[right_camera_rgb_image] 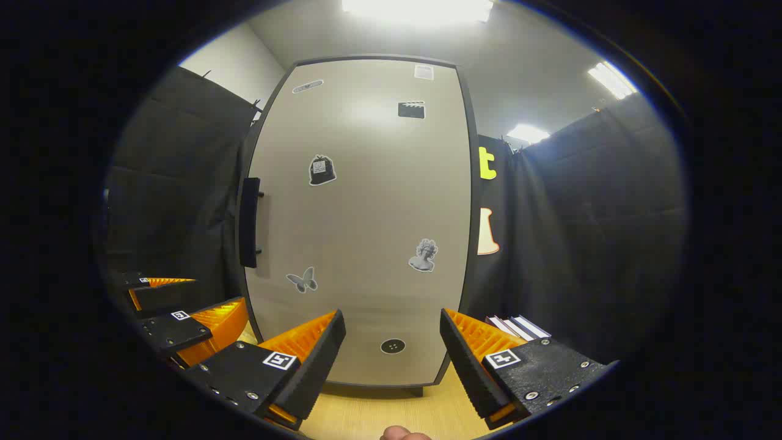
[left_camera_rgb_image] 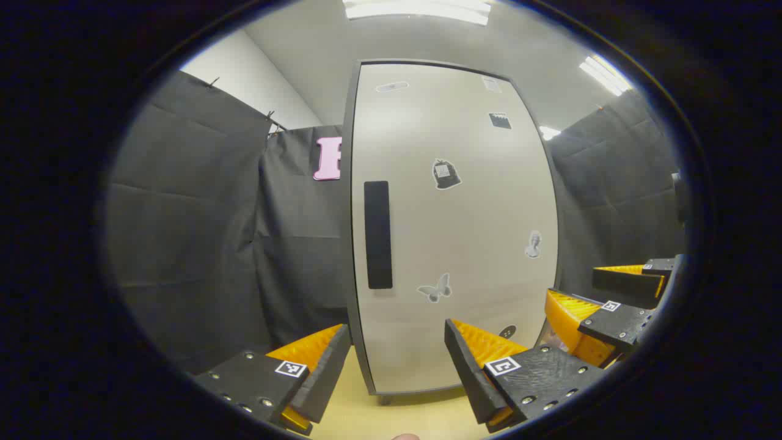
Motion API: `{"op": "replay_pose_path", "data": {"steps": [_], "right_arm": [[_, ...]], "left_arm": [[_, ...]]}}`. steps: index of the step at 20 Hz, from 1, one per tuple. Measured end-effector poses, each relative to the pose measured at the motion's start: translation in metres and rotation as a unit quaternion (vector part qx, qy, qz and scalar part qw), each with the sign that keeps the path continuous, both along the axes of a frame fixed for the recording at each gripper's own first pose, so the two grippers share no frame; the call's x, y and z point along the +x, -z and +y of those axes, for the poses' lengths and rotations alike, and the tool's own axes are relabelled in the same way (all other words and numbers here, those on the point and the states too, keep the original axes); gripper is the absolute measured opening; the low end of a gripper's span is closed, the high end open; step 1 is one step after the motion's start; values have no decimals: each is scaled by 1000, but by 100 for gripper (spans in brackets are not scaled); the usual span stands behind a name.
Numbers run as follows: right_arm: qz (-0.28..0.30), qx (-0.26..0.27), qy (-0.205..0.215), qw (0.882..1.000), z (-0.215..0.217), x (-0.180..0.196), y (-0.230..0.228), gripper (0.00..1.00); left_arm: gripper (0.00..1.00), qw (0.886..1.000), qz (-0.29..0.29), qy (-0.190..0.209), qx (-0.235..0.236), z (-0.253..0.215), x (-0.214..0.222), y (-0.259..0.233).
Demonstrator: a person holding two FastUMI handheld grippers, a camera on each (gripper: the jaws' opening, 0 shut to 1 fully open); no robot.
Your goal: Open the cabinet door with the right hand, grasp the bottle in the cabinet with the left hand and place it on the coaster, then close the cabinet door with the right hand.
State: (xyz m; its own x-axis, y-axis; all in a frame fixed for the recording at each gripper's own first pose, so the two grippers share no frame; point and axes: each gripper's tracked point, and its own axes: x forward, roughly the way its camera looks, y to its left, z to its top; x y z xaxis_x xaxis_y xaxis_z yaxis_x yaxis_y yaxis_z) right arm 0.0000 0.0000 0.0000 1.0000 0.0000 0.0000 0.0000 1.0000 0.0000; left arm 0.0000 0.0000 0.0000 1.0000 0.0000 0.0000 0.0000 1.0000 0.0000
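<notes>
Both grippers hang spread wide with nothing in them, left gripper (left_camera_rgb_image: 397, 348) and right gripper (right_camera_rgb_image: 391, 342), facing the closed sticker-covered cabinet door (right_camera_rgb_image: 360, 214) with its black handle (left_camera_rgb_image: 378, 234), some books (right_camera_rgb_image: 516, 327) beside it.

— What do your tools look like?

— My left gripper (left_camera_rgb_image: 397, 360) has two wedge-shaped fingers (left_camera_rgb_image: 317, 366), bright orange with a ribbed inner face, each edged by a thick black pad. Behind them sit flat black plates dotted with silver screws, and each plate carries a small square black-and-white marker (left_camera_rgb_image: 502, 365).

— And the other one?

— My right gripper (right_camera_rgb_image: 391, 360) is built the same: orange ribbed wedges, black pads (right_camera_rgb_image: 464, 360), black screw-studded plates, one square marker (right_camera_rgb_image: 280, 360) per side. From the left gripper view it appears as stacked orange and black blocks at the right edge.
</notes>
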Motion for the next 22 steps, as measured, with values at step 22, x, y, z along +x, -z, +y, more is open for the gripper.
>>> {"op": "replay_pose_path", "data": {"steps": [22], "right_arm": [[-11,-2,-3,1000,-1,-3,-14,96]], "left_arm": [[90,1000,-11,0,3,4,-7,-11]]}}
